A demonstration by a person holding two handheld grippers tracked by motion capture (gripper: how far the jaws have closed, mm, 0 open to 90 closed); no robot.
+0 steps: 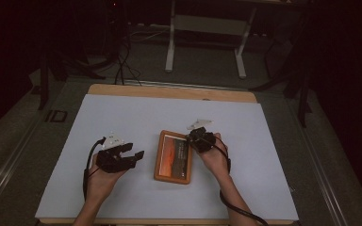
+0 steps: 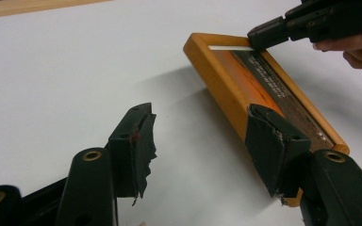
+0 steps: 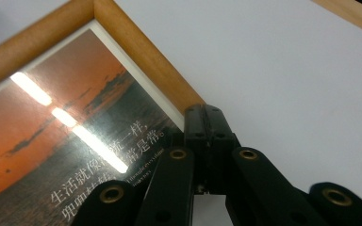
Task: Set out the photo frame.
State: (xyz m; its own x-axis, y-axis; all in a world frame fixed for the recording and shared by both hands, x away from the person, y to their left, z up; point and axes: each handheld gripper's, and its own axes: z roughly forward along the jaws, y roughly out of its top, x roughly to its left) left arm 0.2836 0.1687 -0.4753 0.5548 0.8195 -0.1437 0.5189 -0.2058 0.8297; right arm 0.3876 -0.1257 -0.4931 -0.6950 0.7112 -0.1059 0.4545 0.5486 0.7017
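A wooden picture frame with an orange sunset print lies flat near the middle of the white sheet. My left gripper rests just left of it, jaws open and nothing between them. In the left gripper view, the left gripper has its right pad in front of the frame's long side; contact cannot be told. My right gripper is shut, tips on the frame's far right corner. In the right gripper view, the right gripper's closed tips sit against the frame's wooden edge.
The white sheet covers a wooden table whose far edge shows bare. Beyond it stand white desk legs and cables on a dark floor. In the left gripper view, the right gripper's tips touch the frame's far corner.
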